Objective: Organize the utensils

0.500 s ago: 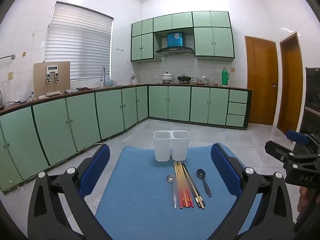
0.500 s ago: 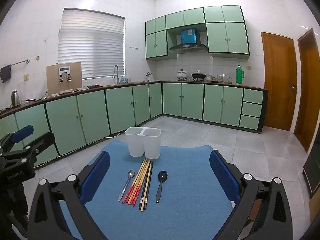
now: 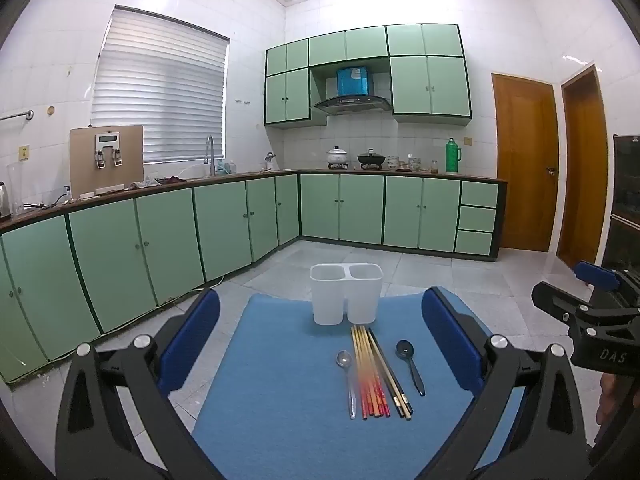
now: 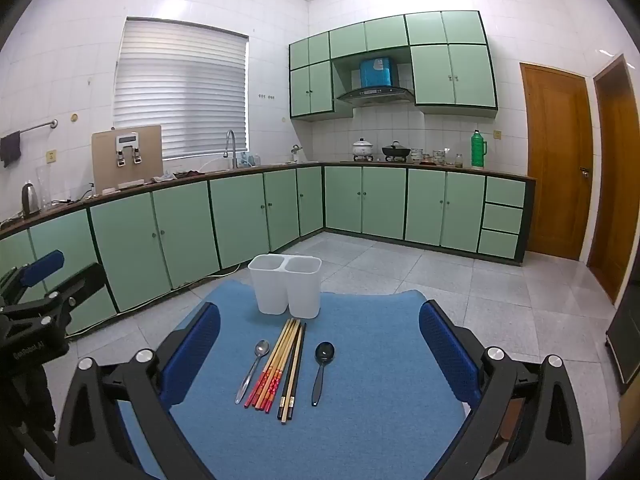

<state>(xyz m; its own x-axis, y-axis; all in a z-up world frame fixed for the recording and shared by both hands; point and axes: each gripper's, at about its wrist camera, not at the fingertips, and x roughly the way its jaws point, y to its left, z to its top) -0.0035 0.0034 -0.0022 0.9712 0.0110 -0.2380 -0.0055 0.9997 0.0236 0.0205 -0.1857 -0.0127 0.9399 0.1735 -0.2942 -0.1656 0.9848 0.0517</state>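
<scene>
A: Both grippers, left gripper [image 3: 320, 356] and right gripper [image 4: 320, 356], have fingers spread wide, holding nothing.

B: The chopsticks [image 4: 280, 368] lie on the blue counter, near the white holder [image 4: 286, 286]. Probably light, stiff and slippery; pinch mid-length.

Premises: domestic kitchen. Pale green base cabinets [image 3: 224, 224] run in an L under a dark countertop [image 3: 400, 174]; matching wall cabinets [image 3: 428, 76] flank a black range hood [image 3: 352, 103]. Chrome tap [image 3: 209, 152], white lidded pot [image 3: 337, 155], white wall tiles [image 3: 496, 36]
</scene>
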